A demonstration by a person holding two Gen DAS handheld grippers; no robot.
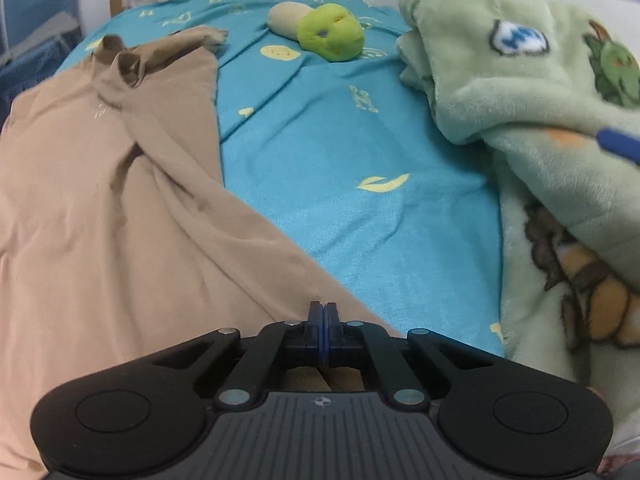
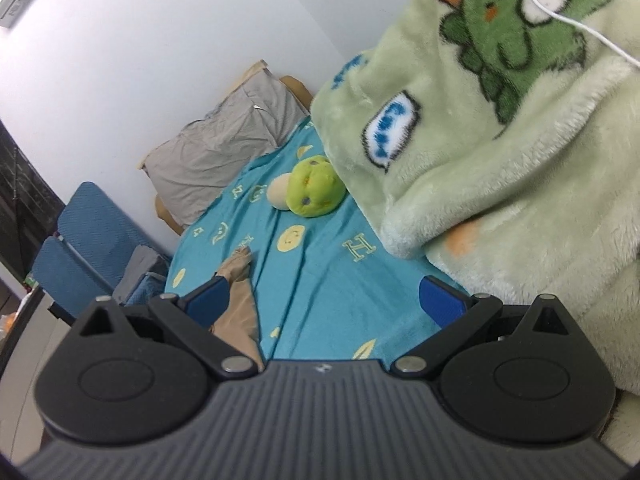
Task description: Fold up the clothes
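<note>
A tan garment lies spread and wrinkled over the left of the blue bed sheet. My left gripper is shut on the garment's near edge, with cloth showing under the jaws. In the right wrist view a strip of the same garment shows at lower left. My right gripper is open and empty, held above the sheet, its left finger over the garment and its right finger beside the blanket.
A fluffy green dinosaur blanket is heaped along the right side. A green and cream plush toy lies at the bed's far end. A grey pillow and a blue chair stand beyond.
</note>
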